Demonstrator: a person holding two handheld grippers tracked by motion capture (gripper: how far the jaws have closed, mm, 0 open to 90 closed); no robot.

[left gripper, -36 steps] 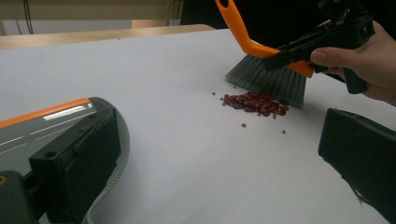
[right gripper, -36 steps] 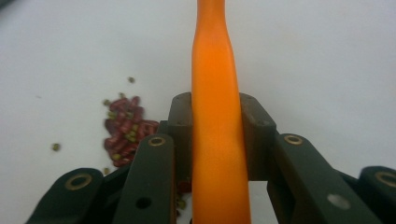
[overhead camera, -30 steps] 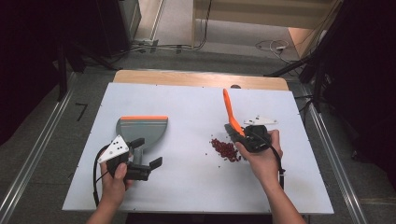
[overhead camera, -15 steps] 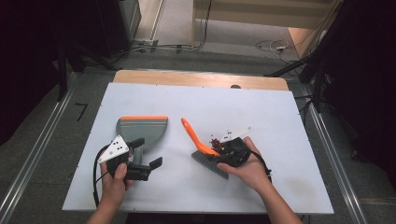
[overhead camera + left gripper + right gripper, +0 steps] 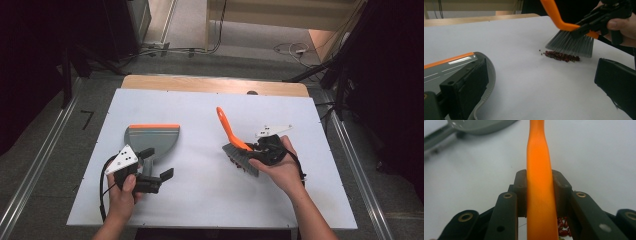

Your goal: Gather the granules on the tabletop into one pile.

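Covering most of the table (image 5: 200,210) is a white sheet, bare apart from a few things; a strip of pale wood shows along its far edge at twelve o'clock. Around it lies grey floor with metal rails at three and nine o'clock, cables trailing at twelve, and dark surroundings to either side.

At about eight o'clock on the sheet the left gripper (image 5: 159,175) sits low, its jaws standing wide apart with nothing between them; in the left gripper view one jaw lies just beside the curved rim of the dustpan (image 5: 456,65). That grey pan with an orange lip (image 5: 151,135) rests flat at nine o'clock, mouth toward twelve.

At about four o'clock the right gripper (image 5: 257,150) is clamped tight on the orange handle of a hand brush (image 5: 234,142); the right gripper view shows the handle (image 5: 539,182) pinched between both jaws. The grey bristles (image 5: 571,45) hang just above a small heap of dark red beans (image 5: 561,56), a few strays just beside it toward the pan. Whether the bristle tips touch the heap cannot be told.
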